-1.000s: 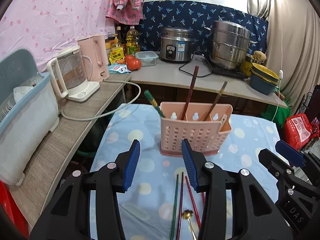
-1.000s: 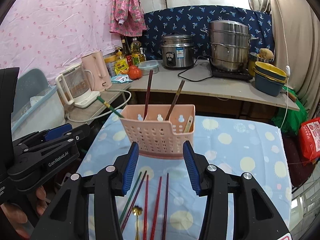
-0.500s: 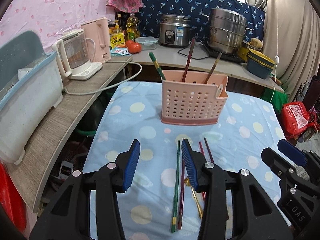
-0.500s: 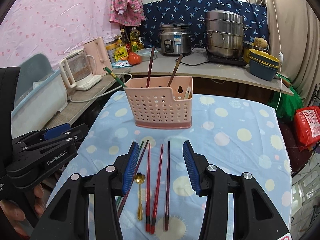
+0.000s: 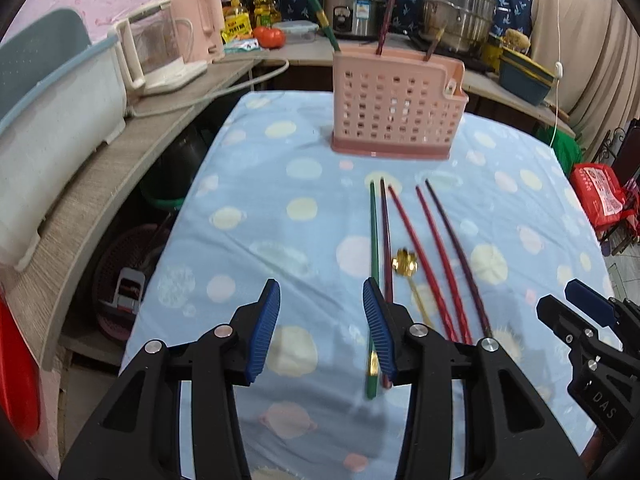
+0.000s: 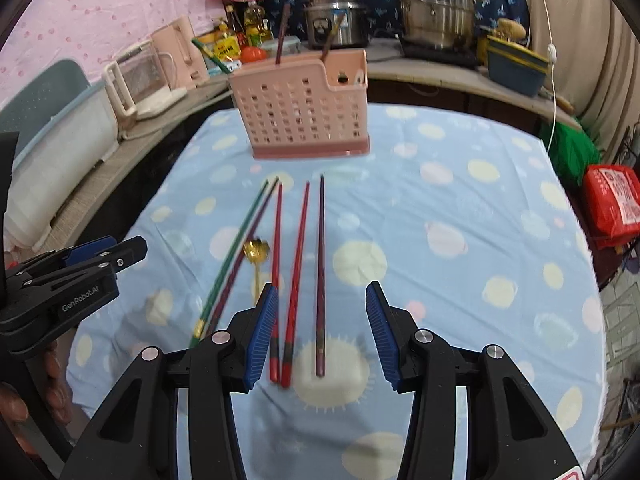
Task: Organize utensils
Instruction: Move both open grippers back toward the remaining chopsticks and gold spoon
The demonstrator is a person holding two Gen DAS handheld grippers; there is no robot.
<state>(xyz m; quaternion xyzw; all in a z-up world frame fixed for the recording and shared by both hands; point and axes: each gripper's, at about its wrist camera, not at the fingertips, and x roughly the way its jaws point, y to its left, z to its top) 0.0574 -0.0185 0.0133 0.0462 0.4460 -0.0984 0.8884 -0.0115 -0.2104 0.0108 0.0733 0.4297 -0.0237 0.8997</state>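
Note:
A pink perforated utensil holder point(image 5: 394, 110) point(image 6: 306, 110) stands at the far end of the blue dotted tablecloth and holds three sticks. On the cloth lie a green chopstick point(image 5: 373, 264) point(image 6: 236, 248), a dark purple one point(image 5: 385, 240), two red ones point(image 6: 294, 268), a dark one point(image 6: 321, 264) and a gold spoon point(image 5: 406, 264) point(image 6: 256, 254). My left gripper point(image 5: 322, 328) is open and empty, its right finger over the green chopstick's near end. My right gripper point(image 6: 322, 328) is open and empty, above the near ends of the red and dark chopsticks.
A wooden counter on the left carries a white dish rack point(image 5: 52, 128) and a kettle point(image 5: 156, 54). The back counter holds a rice cooker point(image 5: 354, 12), a steel pot point(image 5: 460, 12) and stacked bowls point(image 5: 524, 76). A red bag point(image 6: 612, 200) sits off the table's right edge.
Both grippers have pulled back from the holder and dropped lower toward the table's near end. The chopsticks and spoon now lie in full view. Both stay open.

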